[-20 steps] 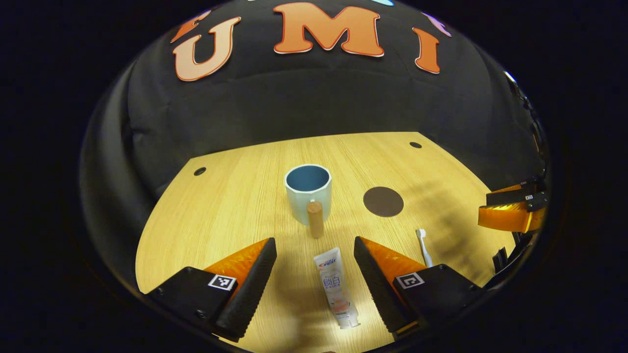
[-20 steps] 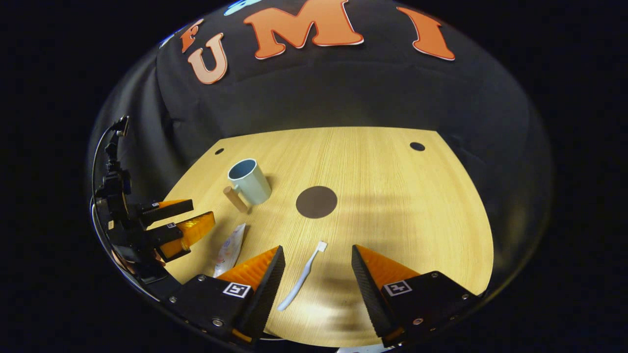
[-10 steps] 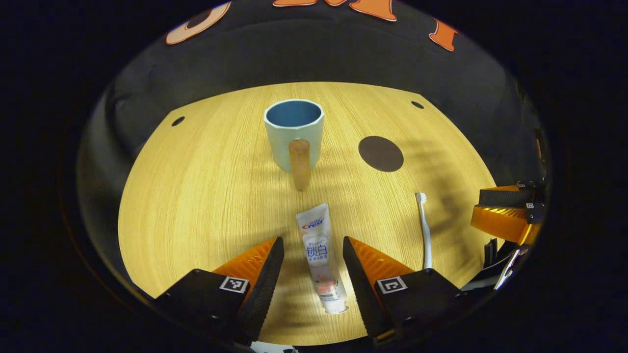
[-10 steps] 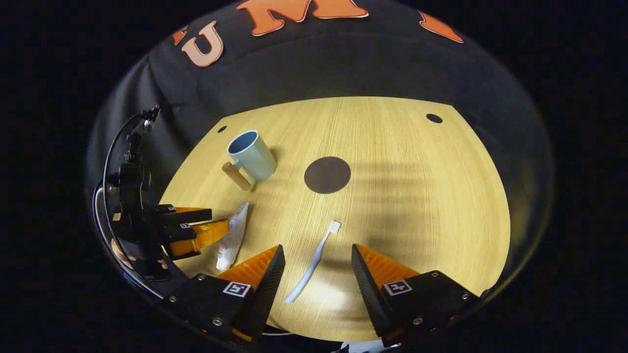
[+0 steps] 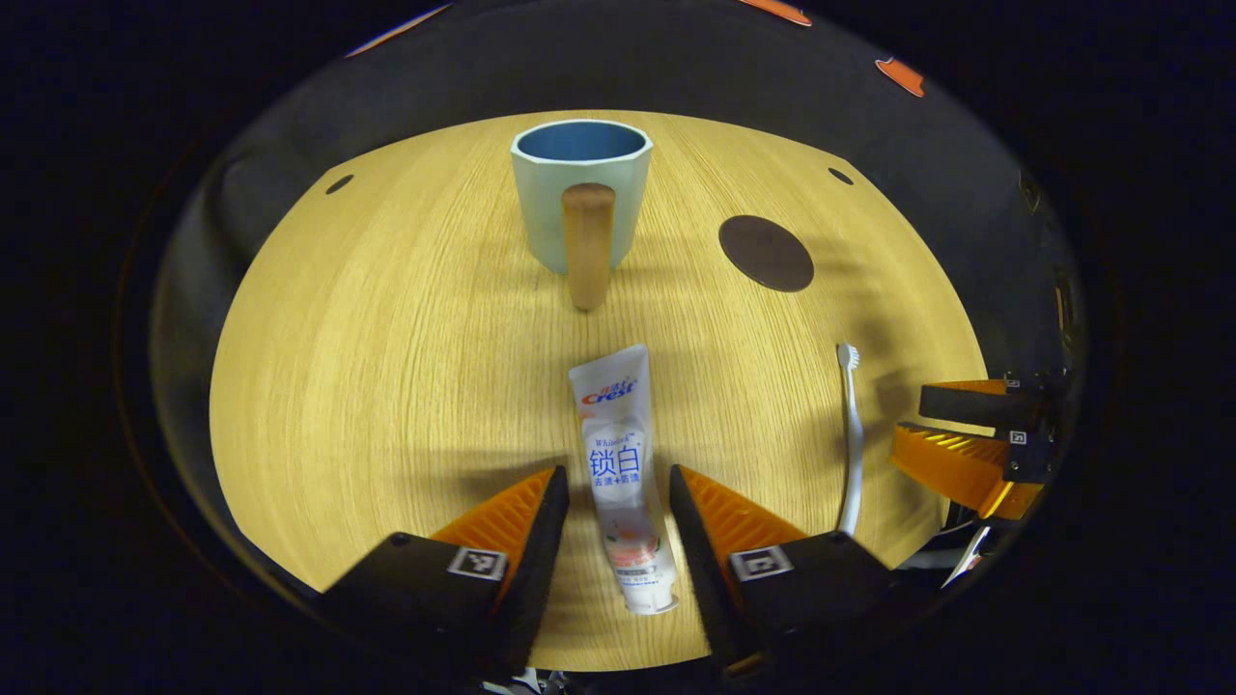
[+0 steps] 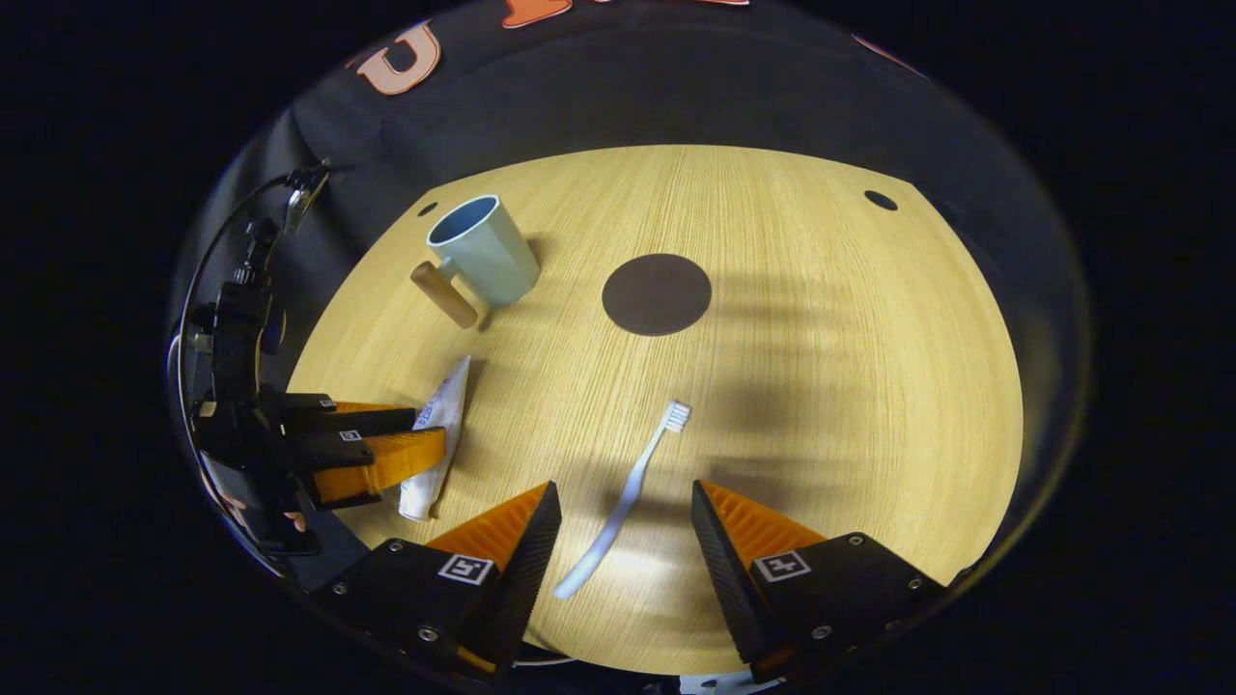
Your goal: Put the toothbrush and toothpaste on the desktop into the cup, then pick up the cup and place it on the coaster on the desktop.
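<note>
Left gripper (image 5: 610,492) low over the toothpaste (image 5: 618,468), fingers spread a bit and not yet pinching, one on each side of the tube. Tube flat on the desktop (image 5: 386,367), in the lower middle of the left gripper view. Long way of the tube up and down the frame, same way as the fingers. Cap end down near the bottom edge, flat crimped end up toward the cup (image 5: 579,193). Cup upright at the top middle, handle facing the gripper. Coaster (image 5: 766,253) at the upper right.

Right gripper (image 6: 623,521) open wide over the toothbrush (image 6: 623,507). Brush flat in the lower middle of the right gripper view, long way tilted, bristles up and to the right, handle end down between the fingers. Probably just a small drop and a squeeze needed for each.
</note>
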`<state>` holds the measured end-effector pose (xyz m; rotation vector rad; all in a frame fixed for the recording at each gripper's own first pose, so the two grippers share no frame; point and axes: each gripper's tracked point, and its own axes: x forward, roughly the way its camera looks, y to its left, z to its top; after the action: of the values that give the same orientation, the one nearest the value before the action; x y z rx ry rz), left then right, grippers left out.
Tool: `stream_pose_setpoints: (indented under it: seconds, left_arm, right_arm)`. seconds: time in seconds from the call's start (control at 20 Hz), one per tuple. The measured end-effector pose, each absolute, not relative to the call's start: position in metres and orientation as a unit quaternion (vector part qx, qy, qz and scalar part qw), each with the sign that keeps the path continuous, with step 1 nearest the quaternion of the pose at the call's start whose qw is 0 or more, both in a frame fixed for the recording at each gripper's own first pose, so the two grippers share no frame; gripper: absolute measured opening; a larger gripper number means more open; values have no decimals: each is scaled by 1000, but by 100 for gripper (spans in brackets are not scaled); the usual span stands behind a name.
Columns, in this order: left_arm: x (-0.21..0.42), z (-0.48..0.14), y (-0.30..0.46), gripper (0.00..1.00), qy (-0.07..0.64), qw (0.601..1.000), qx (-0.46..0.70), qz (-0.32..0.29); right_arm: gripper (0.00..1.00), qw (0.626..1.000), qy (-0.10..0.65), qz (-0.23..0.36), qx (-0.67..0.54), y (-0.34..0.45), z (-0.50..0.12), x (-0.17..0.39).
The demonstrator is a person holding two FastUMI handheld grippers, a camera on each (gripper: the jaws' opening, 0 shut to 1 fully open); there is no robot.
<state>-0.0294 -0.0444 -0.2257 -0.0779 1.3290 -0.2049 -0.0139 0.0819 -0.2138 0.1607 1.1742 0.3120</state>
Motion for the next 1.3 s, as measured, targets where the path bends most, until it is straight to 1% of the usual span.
stream_pose_setpoints:
  seconds: [0.05, 0.1, 0.15, 0.2, 0.25, 0.3, 0.35, 0.4, 0.45, 0.5, 0.55, 0.7, 0.75, 0.85, 0.9, 0.95, 1.1, 1.2, 1.3]
  left_arm:
    - [-31, -228, -46, 59, 619, 778, -40, -97]
    - [-32, -231, -47, 59, 622, 776, -46, -97]
    - [-34, -226, -47, 58, 625, 773, -51, -95]
    - [-34, -228, -50, 53, 626, 771, -56, -98]
    - [-36, -234, -54, 48, 625, 772, -56, -103]
    - [-37, -236, -58, 48, 625, 770, -70, -108]
    - [-38, -233, -56, 37, 624, 771, -71, -112]
    - [-37, -232, -53, 37, 620, 773, -75, -111]
    - [-37, -230, -55, 30, 619, 774, -75, -111]
    - [-36, -231, -54, 30, 615, 777, -74, -112]
    - [-35, -231, -53, 30, 611, 780, -75, -110]
    - [-27, -232, -57, 30, 596, 790, -83, -117]
    - [-29, -228, -54, 23, 592, 794, -80, -116]
    - [-28, -227, -53, 23, 587, 797, -83, -118]
    - [-26, -227, -51, 23, 583, 801, -81, -115]
    - [-25, -226, -50, 23, 579, 804, -79, -110]
    - [-22, -225, -46, 23, 571, 811, -77, -105]
    - [-20, -226, -45, 23, 564, 815, -78, -109]
    - [-18, -224, -43, 23, 556, 821, -76, -108]
  right_arm:
    - [79, 812, 559, 147, 78, 84, -218, -17]
    - [73, 808, 565, 147, 82, 87, -223, -19]
    - [71, 804, 570, 146, 84, 88, -227, -20]
    - [68, 801, 574, 146, 84, 90, -230, -22]
    - [61, 797, 579, 150, 83, 93, -234, -24]
    - [65, 793, 585, 149, 80, 94, -239, -26]
    - [65, 791, 588, 148, 77, 93, -242, -28]
    - [65, 789, 593, 145, 71, 93, -246, -28]
    - [64, 783, 601, 144, 72, 94, -246, -30]
    - [51, 778, 606, 148, 77, 98, -248, -33]
    - [54, 778, 607, 146, 77, 98, -246, -31]
    - [45, 778, 609, 137, 71, 98, -248, -25]
    - [43, 779, 609, 134, 61, 97, -249, -23]
    - [33, 787, 601, 132, 31, 92, -250, -19]
    - [22, 790, 597, 134, 25, 91, -249, -18]
    - [17, 792, 594, 141, 25, 92, -247, -17]
    - [8, 794, 587, 157, 28, 93, -243, -17]
    - [5, 801, 576, 163, 15, 94, -241, -15]
    - [5, 807, 567, 165, 3, 92, -240, -15]
